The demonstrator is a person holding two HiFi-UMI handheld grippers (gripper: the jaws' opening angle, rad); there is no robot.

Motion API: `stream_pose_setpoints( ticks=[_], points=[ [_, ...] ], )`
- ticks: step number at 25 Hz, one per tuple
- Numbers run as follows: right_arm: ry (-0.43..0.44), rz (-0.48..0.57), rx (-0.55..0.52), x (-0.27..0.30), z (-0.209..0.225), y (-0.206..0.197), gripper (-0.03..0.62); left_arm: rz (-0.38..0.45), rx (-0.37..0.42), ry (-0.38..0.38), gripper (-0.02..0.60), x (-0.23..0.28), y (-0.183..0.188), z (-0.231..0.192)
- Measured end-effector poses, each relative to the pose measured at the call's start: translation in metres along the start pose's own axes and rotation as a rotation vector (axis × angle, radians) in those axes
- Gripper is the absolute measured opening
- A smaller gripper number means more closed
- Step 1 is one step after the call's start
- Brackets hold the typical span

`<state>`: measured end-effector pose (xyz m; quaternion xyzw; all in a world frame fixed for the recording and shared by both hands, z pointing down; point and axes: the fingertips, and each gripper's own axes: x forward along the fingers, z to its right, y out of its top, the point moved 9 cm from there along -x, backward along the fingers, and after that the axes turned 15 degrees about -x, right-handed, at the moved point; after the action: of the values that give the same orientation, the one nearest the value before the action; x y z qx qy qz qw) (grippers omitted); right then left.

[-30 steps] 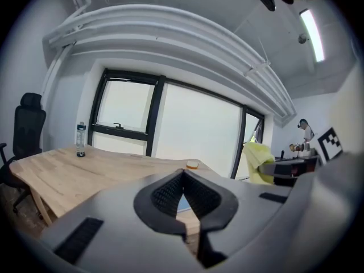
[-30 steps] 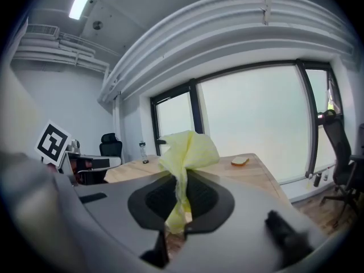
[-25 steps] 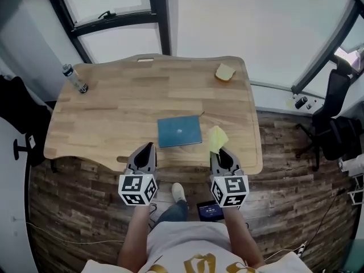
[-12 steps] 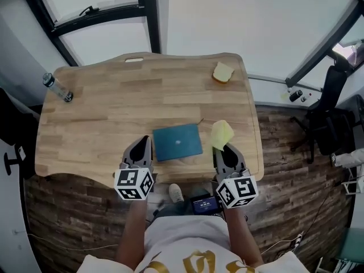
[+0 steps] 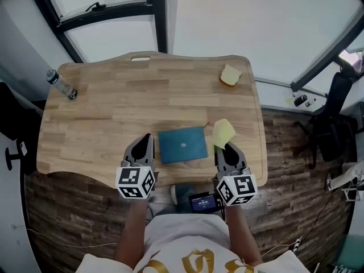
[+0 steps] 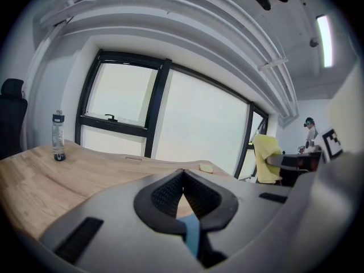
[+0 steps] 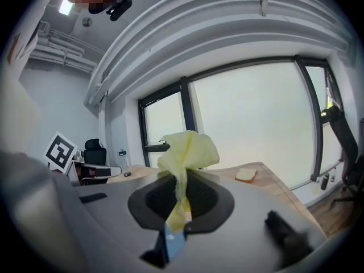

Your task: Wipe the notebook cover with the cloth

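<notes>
A teal notebook (image 5: 182, 144) lies flat near the front edge of the wooden table (image 5: 102, 112). My right gripper (image 5: 227, 147) is shut on a yellow cloth (image 5: 223, 132), which sticks up past its tips just right of the notebook. In the right gripper view the cloth (image 7: 186, 152) bunches above the closed jaws of the right gripper (image 7: 181, 178). My left gripper (image 5: 144, 144) sits just left of the notebook, jaws shut with nothing in them. In the left gripper view the left gripper (image 6: 182, 174) has its tips meeting, and the cloth (image 6: 266, 158) shows at the right.
A clear water bottle (image 5: 60, 85) stands at the table's far left corner. A sponge (image 5: 230, 75) lies at the far right corner. Windows run behind the table. An office chair (image 5: 335, 124) stands on the wood floor to the right.
Both grippers and the notebook keep nearly the same arrangement. The head view has shifted slightly, and the cloth stays pinched in the right gripper.
</notes>
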<state>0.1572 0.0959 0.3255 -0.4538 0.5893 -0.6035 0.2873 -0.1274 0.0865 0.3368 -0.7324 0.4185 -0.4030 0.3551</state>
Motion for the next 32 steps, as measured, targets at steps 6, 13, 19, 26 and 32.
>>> stream_pose_setpoints(
  ticks=[6, 13, 19, 26, 32],
  points=[
    [0.014, -0.033, -0.038, 0.015, -0.002, -0.002, 0.038, 0.013, -0.002, 0.011, 0.014, 0.006, 0.005, -0.005],
    [0.039, -0.087, -0.027, 0.027, 0.004, -0.019, 0.038, -0.038, -0.037, 0.054, 0.014, 0.018, -0.011, -0.017],
    [0.055, -0.149, -0.02, 0.044, 0.006, -0.039, 0.038, -0.12, -0.073, 0.087, 0.015, 0.034, -0.035, -0.033],
    [0.089, -0.237, -0.047, 0.063, 0.004, -0.067, 0.038, -0.233, -0.119, 0.113, 0.015, 0.051, -0.064, -0.051],
    [0.118, -0.31, -0.054, 0.082, 0.004, -0.092, 0.038, -0.307, -0.109, 0.123, 0.015, 0.065, -0.077, -0.06]
  ],
)
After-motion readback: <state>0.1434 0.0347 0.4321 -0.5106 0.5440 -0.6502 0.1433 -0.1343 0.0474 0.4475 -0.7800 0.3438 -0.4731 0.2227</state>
